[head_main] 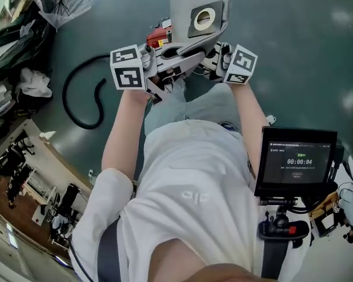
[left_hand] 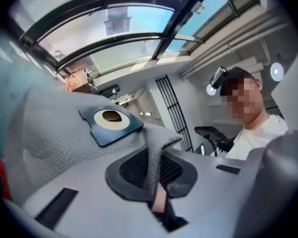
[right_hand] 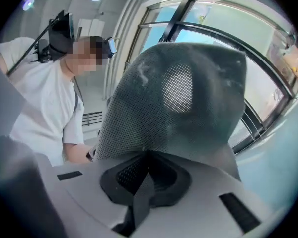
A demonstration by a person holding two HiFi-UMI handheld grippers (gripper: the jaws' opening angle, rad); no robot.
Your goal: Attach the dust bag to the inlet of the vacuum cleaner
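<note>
Out front, dust bag [head_main: 182, 7] lengthwise away, collar [head_main: 219, 13] facing up

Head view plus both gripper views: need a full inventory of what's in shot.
dust bag: one, grey, held up between both grippers
collar: one, dark with a cream ring, on the bag's face
red device: one, red, mostly hidden behind the left gripper
hose: one, black, curled on the floor, left
plastic bag: one, clear, top left
screen: one, black, lit, on a mount at lower right
bench: one, wooden, lower left, cluttered
shirt: one, white, on the person
left gripper: one, grey, shut on the bag
right gripper: one, grey, shut on the bag
</note>
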